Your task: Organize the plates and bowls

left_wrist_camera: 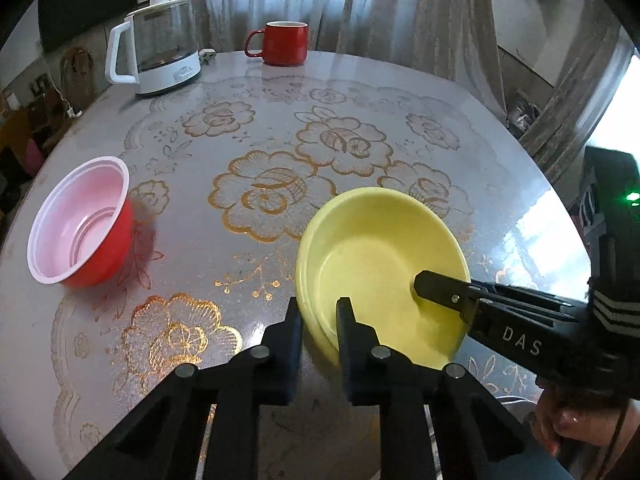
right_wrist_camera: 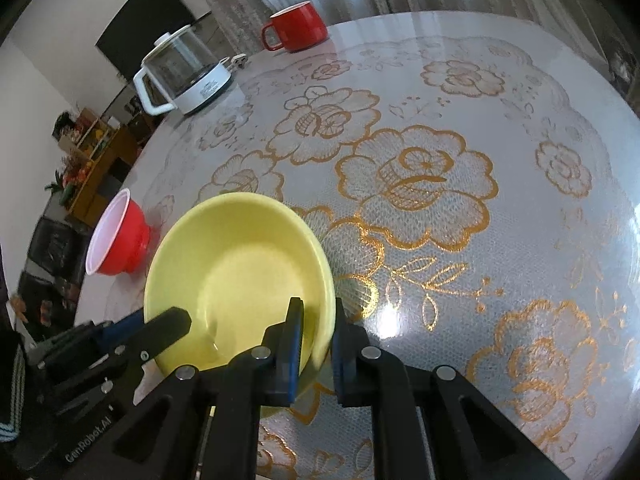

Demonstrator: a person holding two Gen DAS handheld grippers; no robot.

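A yellow bowl sits near the front of the round table. My left gripper straddles its left rim, one finger inside and one outside, closed on the rim. My right gripper grips the opposite rim the same way; it shows in the left wrist view reaching in from the right. The left gripper shows in the right wrist view at the bowl's left. A red bowl with a white inside stands tilted to the left, apart from both grippers.
A glass electric kettle and a red mug stand at the table's far edge. The table has a lace floral cover under glass. Curtains hang behind; shelves stand at the left.
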